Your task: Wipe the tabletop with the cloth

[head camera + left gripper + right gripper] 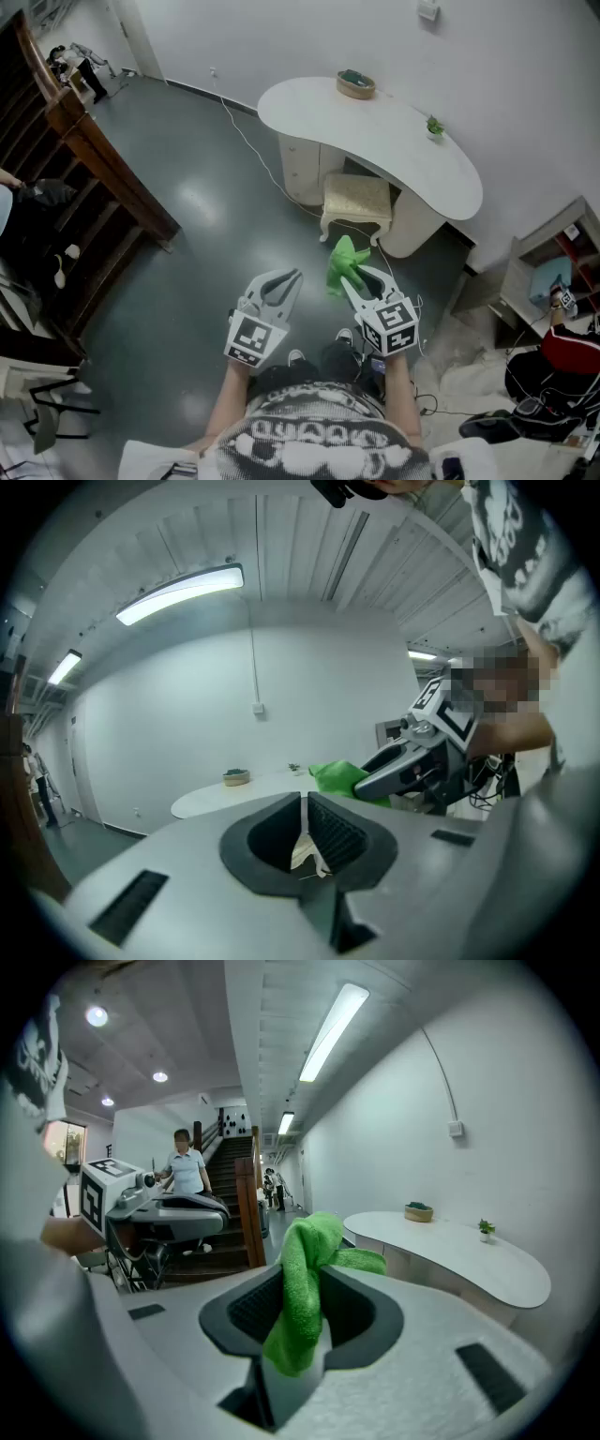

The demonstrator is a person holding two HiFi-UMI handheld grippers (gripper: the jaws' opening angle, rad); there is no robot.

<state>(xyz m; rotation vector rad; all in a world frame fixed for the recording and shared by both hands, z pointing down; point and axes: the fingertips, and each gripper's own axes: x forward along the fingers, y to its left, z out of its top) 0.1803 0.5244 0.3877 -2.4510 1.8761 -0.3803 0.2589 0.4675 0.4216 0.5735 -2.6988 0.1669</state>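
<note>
1. Cloth point(344, 265) — green — is clamped between the right gripper's point(360, 278) jaws, over the floor, well apart from the white tabletop point(375, 131).
2. Left gripper point(291, 279) jaws are pressed together.

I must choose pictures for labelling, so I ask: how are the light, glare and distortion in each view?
Head view: even light, a pale glare patch on the dark floor, mild bending. Left gripper view: strong fisheye bending, dark round border, the ceiling lamp burnt out to white. Right gripper view: same fisheye border; the green cloth is sharp.
</note>
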